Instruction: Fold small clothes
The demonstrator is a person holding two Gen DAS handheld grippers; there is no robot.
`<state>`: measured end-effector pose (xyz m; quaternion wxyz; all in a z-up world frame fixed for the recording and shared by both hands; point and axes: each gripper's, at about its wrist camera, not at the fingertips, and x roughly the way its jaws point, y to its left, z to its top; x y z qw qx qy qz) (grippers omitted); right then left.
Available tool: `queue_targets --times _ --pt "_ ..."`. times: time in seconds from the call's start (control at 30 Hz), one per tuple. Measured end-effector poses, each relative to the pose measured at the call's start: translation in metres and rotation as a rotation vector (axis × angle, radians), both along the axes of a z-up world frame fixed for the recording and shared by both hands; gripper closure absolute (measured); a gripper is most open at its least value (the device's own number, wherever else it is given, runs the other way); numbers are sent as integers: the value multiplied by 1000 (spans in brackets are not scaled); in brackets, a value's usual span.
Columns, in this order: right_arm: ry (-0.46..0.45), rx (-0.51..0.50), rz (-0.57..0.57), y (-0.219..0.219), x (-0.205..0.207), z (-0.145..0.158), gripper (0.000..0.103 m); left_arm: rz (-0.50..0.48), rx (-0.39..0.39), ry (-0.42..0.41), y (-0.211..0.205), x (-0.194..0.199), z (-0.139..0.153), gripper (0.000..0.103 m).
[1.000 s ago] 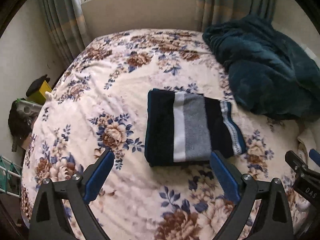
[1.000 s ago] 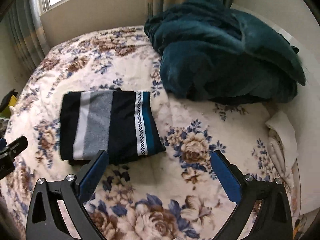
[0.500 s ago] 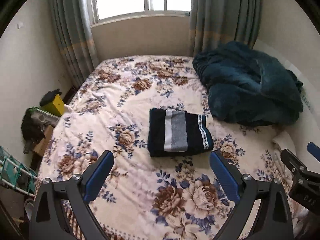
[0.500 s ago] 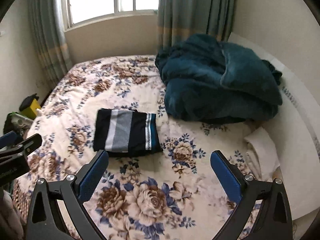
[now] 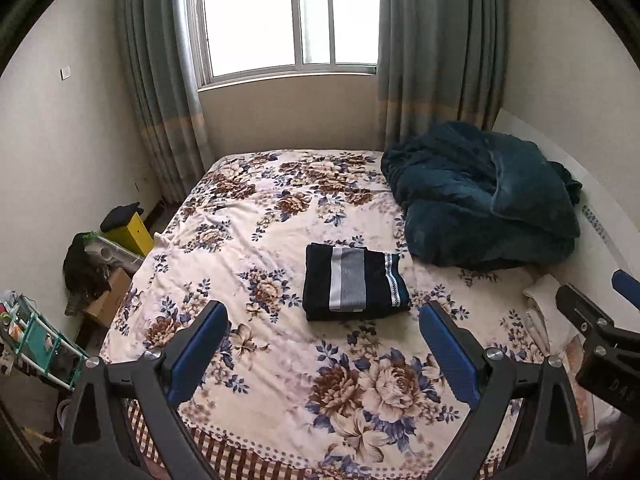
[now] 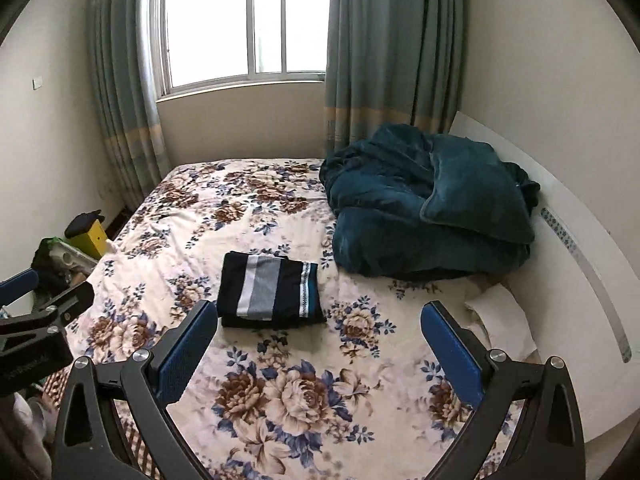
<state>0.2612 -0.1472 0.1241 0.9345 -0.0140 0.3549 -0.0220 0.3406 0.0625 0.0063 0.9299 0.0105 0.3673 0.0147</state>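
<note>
A small dark navy garment with white and grey stripes [image 5: 352, 286] [image 6: 270, 290] lies folded into a neat rectangle in the middle of the floral bed [image 5: 280, 216] [image 6: 240, 208]. My left gripper [image 5: 324, 320] hangs open well short of it, above the bed's near edge, with nothing between its blue pads. My right gripper [image 6: 318, 318] is open too, just as far back, and holds nothing. Each gripper shows at the edge of the other's view.
A bunched dark teal blanket [image 5: 484, 200] [image 6: 432, 204] fills the bed's far right, against a white headboard [image 6: 580, 248]. A white cloth [image 6: 500, 320] lies below it. Boxes, a yellow case [image 5: 130, 230] and a teal rack [image 5: 40, 344] crowd the floor on the left. Curtains flank the window.
Both grippers have drawn back and up from the folded garment, which now looks small and far. The garment itself has not moved. Both stayed open.
</note>
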Motion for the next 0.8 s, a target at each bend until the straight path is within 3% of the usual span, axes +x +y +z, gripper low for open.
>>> queue_targets --times 0.17,0.8 --pt "-9 2 7 2 -18 13 0 5 -3 -11 -1 -12 6 5" --pt "-16 5 45 4 -14 14 0 31 -4 -20 -4 -26 5 0"
